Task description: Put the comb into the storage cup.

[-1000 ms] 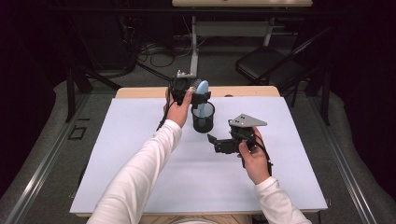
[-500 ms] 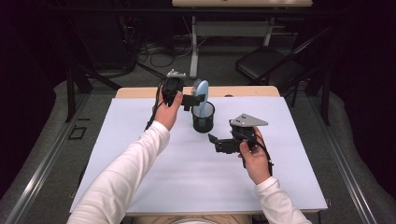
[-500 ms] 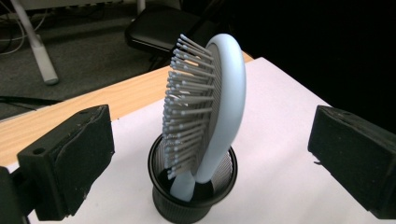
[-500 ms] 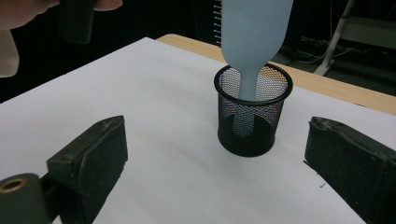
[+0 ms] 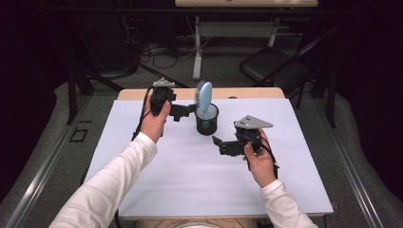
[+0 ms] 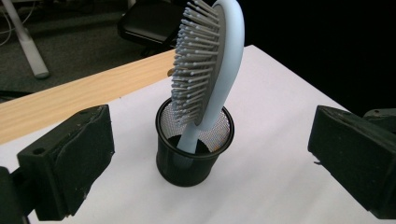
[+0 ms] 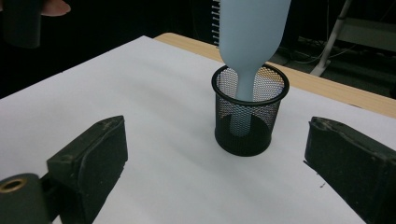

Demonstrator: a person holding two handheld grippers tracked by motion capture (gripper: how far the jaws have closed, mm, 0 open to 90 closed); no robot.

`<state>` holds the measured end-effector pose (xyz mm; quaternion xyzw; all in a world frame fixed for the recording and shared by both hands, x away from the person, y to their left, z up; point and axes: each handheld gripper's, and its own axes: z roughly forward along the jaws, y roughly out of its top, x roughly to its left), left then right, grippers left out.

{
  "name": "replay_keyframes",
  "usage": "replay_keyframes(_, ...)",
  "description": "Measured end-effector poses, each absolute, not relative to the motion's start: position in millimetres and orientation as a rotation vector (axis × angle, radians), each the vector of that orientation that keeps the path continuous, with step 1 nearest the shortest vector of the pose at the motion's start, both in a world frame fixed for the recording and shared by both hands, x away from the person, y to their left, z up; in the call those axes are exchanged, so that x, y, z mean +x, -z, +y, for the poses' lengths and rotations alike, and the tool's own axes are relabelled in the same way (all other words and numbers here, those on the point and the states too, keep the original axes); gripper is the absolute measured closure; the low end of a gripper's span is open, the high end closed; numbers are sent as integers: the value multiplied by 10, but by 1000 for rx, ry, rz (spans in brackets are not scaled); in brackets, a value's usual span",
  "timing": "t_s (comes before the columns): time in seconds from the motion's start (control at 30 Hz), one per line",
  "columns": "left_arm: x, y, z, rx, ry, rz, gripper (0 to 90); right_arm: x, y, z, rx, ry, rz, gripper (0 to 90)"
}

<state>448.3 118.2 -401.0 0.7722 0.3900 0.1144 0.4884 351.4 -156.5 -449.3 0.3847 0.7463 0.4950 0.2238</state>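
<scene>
High view has the left claw (image 5: 190, 110) wide open at 9 o'clock of the hairbrush (image 5: 204, 97) standing handle-down in the mesh cup (image 5: 207, 119), right claw (image 5: 219, 144) open at 5 o'clock; left gripper view shows it near-upright, dead ahead.

Left gripper (image 5: 186, 110) drawn back leftward from the hairbrush (image 5: 204, 97), fingers parted (brush left standing in mesh cup (image 5: 206, 119))

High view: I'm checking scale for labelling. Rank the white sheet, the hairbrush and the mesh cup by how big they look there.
1. White sheet, by far the largest.
2. Mesh cup and hairbrush: too close to rank, since the brush's handle is hidden inside the cup.
</scene>
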Motion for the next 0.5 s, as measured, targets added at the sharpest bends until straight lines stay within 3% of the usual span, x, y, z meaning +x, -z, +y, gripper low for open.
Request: replay_keyframes(0.5,4204,4210,1606,1844,-282,952,6,3433,4574,-1662,1098,-1291,2083,54)
